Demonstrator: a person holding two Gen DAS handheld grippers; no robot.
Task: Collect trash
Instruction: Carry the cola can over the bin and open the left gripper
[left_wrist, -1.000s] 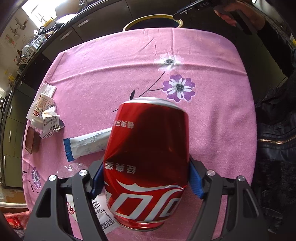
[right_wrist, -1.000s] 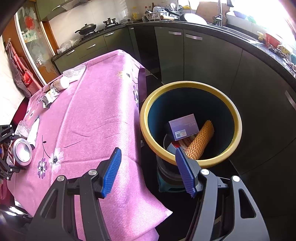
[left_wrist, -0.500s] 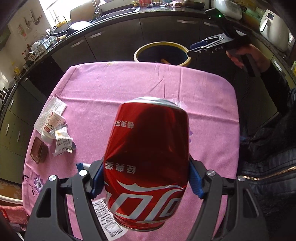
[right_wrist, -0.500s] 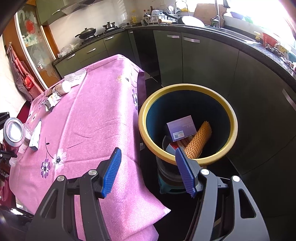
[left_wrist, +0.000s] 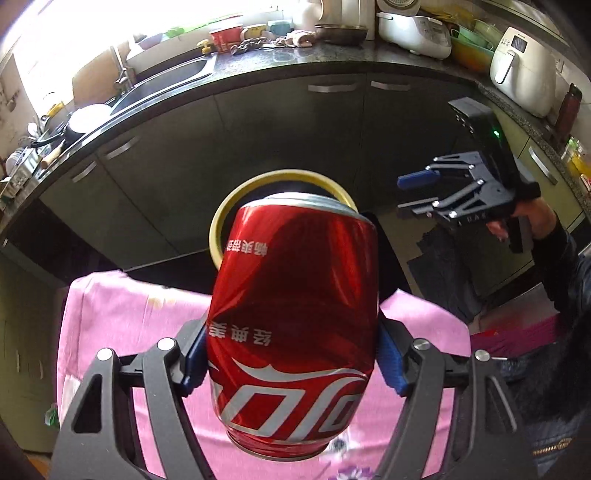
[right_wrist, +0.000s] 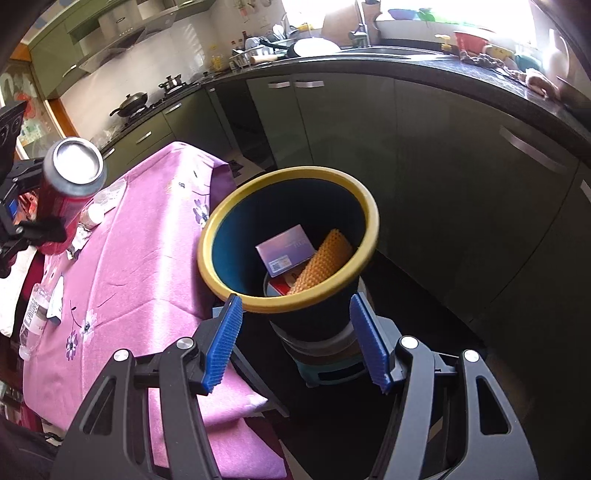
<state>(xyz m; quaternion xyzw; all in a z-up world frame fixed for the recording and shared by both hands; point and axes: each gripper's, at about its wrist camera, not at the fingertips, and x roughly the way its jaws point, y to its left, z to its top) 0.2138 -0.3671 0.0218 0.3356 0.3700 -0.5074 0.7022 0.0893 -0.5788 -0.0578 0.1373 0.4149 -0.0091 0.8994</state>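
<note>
**Can clamped in left gripper, held above table edge toward bin**

Left gripper (left_wrist: 291, 363): blue pads pressed on both sides of the red can (left_wrist: 295, 317), jaws wide because the can fills the gap. Can is dented on its upper left side, silver top pointing away from the camera. It hangs in the air over the far end of the pink cloth (left_wrist: 122, 314), not touching it. In the left view the can's top overlaps the bin (left_wrist: 221, 221) rim, so it lines up with the bin; can't tell whether it's actually over the opening.

Right view puts the can (right_wrist: 70, 184) at far left, above the cloth (right_wrist: 140, 258), clearly off to the side of the bin (right_wrist: 288, 302).

Right gripper (right_wrist: 295, 345): fingers well apart, nothing between them, holding nothing. It hovers just near side of the bin, pointing down at it. Left view shows it (left_wrist: 417, 194) in the person's hand (left_wrist: 532, 218), right of the bin.

Bin: yellow rim, dark inside, standing on the floor just off the table end, in front of dark cabinets. Inside: a purple box (right_wrist: 286, 251) and an orange textured roll (right_wrist: 321, 262) leaning on the wall.

Left on the cloth: clear bottle (right_wrist: 33, 321) near the near-left edge, small white scraps (right_wrist: 96, 210) close under the can
</note>
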